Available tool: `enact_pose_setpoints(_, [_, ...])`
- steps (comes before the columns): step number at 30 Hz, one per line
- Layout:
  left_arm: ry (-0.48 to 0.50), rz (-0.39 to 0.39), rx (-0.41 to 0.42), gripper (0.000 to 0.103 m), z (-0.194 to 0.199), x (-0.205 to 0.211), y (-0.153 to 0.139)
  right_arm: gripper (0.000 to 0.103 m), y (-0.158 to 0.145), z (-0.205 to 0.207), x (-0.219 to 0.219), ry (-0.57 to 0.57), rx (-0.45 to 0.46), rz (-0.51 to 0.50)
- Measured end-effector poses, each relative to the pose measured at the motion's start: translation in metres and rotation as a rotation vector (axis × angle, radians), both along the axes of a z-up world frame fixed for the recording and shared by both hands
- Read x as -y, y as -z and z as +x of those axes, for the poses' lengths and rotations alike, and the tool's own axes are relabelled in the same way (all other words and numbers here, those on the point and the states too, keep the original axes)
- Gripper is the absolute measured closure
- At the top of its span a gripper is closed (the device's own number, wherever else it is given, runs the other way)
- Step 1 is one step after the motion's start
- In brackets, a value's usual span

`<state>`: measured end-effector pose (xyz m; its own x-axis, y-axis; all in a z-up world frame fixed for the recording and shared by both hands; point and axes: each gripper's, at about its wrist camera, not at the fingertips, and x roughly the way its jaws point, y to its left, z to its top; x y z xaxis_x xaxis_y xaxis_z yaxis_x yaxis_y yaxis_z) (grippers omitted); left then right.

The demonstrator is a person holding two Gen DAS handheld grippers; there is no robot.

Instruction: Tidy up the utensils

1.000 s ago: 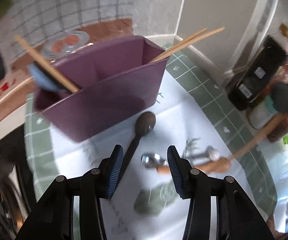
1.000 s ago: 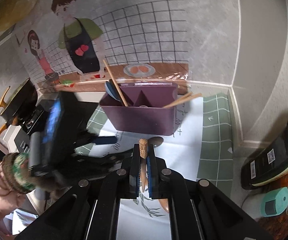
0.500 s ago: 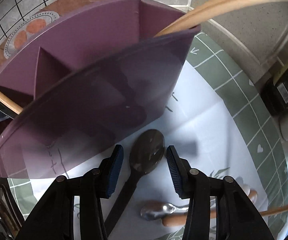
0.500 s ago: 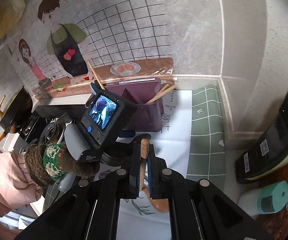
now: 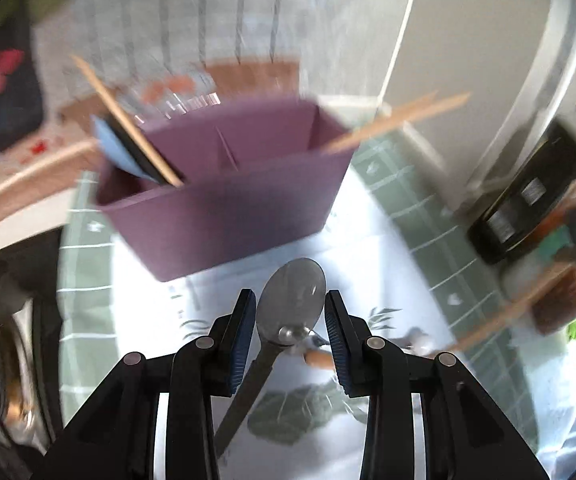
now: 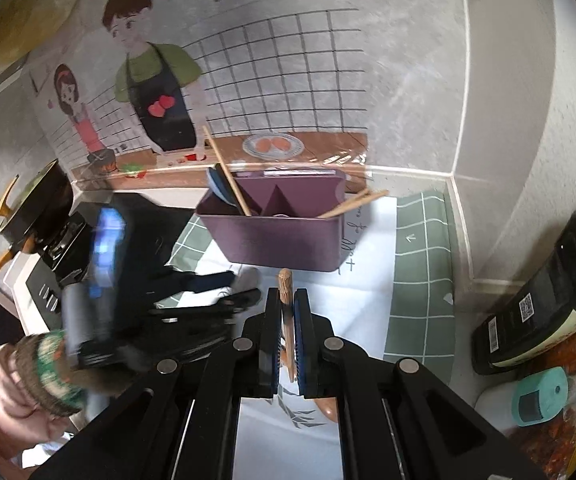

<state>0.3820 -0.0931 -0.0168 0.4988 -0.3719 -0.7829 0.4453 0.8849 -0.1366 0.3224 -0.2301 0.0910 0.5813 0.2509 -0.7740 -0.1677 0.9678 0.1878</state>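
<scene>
My left gripper (image 5: 289, 314) has just been closing and now pinches the black spoon (image 5: 291, 296) by its bowl, lifted in front of the purple caddy (image 5: 224, 216). My right gripper (image 6: 286, 316) is clamped tight on a wooden handle (image 6: 285, 280) above the mat (image 6: 419, 280), short of the caddy.

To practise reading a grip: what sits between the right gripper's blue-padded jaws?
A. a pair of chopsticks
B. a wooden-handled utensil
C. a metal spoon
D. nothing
B: the right gripper is shut on the wooden-handled utensil, whose handle end sticks up above the pads.
</scene>
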Motion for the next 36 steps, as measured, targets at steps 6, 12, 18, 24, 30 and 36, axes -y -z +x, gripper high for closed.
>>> enact_pose_setpoints(6, [-0.070, -0.092, 0.075, 0.071, -0.040, -0.035, -0.040, 0.097, -0.006, -0.006, -0.016, -0.036, 0.013, -0.033])
enact_pose_setpoints(12, [-0.118, -0.125, 0.090, 0.084, -0.055, -0.062, -0.052, 0.097, -0.008, -0.008, -0.030, -0.057, 0.019, -0.052])
enact_pose_setpoints(18, [-0.181, -0.137, 0.069, 0.084, -0.056, -0.089, -0.049, 0.097, -0.010, -0.015, -0.034, -0.063, 0.026, -0.056])
enact_pose_setpoints(24, [-0.119, -0.100, -0.077, 0.056, -0.036, -0.092, -0.015, 0.097, -0.011, -0.017, -0.032, -0.057, 0.032, -0.051])
enact_pose_setpoints(30, [-0.131, -0.030, -0.333, 0.054, 0.002, -0.050, 0.037, 0.097, -0.010, -0.014, -0.032, -0.055, 0.033, -0.059])
enact_pose_setpoints(36, [-0.265, 0.117, -0.502, 0.062, 0.056, -0.018, 0.072, 0.097, -0.008, -0.010, -0.031, -0.062, 0.032, -0.058])
